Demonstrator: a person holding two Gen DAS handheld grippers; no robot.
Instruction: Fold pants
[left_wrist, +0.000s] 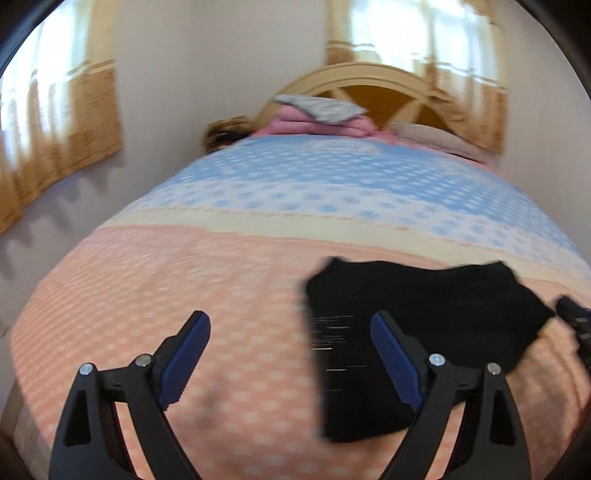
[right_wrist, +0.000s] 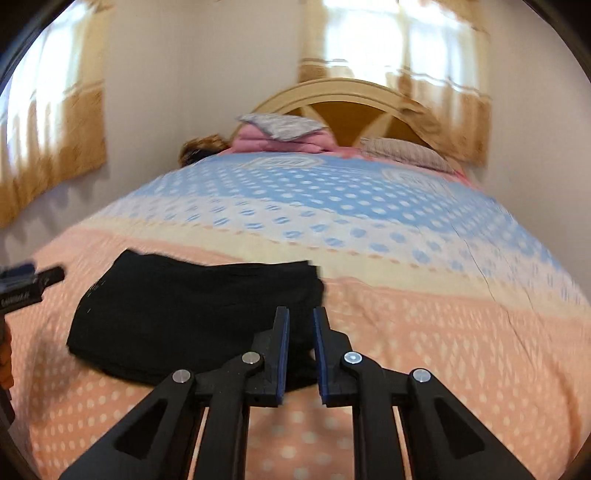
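Black pants (right_wrist: 192, 317): folded, flat on pink-dotted bedspread (right_wrist: 443, 350). Left gripper (left_wrist: 290, 336): spread wide, empty. Right gripper (right_wrist: 300, 314): narrow gap, seemingly clamping nothing; view blurred.

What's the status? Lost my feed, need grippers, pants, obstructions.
Left gripper open, empty. Right gripper nearly closed, nothing pinched. Black pants folded, flat on bedspread. Nothing in the way.

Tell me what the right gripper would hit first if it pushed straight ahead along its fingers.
Most likely the black pants. The right gripper points down at their right edge where they lie folded on the bedspread, with nothing between its nearly closed jaws. Depth is blurred, so it could just clip the bedspread beside that edge instead.
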